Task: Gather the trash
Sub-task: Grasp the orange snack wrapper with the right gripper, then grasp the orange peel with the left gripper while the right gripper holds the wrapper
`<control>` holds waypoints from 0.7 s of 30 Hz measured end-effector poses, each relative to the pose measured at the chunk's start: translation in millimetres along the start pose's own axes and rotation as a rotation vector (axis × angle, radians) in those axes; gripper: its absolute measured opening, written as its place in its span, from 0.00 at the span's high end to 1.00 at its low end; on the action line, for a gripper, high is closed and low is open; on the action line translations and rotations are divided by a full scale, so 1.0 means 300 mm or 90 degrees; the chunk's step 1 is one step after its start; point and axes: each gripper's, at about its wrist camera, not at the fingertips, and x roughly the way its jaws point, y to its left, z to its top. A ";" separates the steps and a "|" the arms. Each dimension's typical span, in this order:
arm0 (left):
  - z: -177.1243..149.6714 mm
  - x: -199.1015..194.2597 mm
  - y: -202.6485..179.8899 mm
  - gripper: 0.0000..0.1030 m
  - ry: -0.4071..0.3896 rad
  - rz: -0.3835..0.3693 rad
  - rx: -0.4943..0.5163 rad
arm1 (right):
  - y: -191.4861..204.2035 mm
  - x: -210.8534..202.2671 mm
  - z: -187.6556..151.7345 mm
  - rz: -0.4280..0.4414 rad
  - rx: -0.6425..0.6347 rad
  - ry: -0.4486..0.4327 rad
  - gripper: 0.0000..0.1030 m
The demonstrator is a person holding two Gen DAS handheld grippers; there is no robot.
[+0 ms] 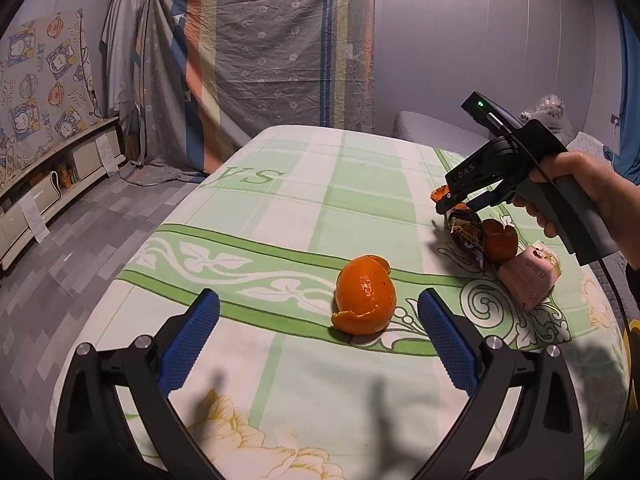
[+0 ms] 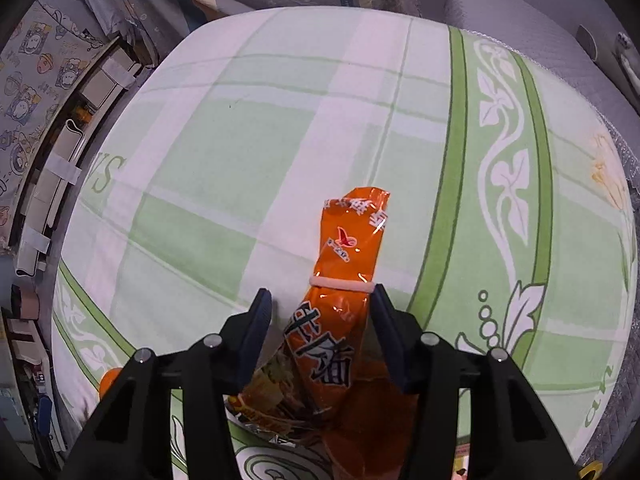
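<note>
A hollow orange peel (image 1: 364, 296) lies on the green-and-white cloth (image 1: 280, 208), just ahead of my left gripper (image 1: 320, 320), which is open and holds nothing. To the right, a hand holds my right gripper (image 1: 446, 202) pointing steeply down over a trash pile: an orange snack wrapper (image 1: 464, 228), a second peel (image 1: 500, 240) and a pink cup (image 1: 528, 276) on its side. In the right wrist view the wrapper (image 2: 348, 248), bound by a rubber band, stands between the fingers of the right gripper (image 2: 322, 312). One pad touches it; a gap shows at the other pad.
The cloth-covered surface drops to a grey tiled floor (image 1: 60, 248) on the left. A low shelf (image 1: 52, 168) lines the left wall and a draped sheet (image 1: 260, 60) hangs behind. A grey mattress (image 2: 520, 12) lies beyond the far edge.
</note>
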 end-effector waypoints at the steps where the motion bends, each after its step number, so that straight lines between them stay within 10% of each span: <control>1: 0.001 0.008 -0.001 0.08 0.005 0.003 0.002 | 0.001 0.011 -0.001 -0.001 -0.001 0.003 0.58; 21: 0.035 0.236 -0.075 0.08 0.117 0.029 0.060 | -0.054 -0.349 -0.220 0.245 -0.032 -0.136 0.68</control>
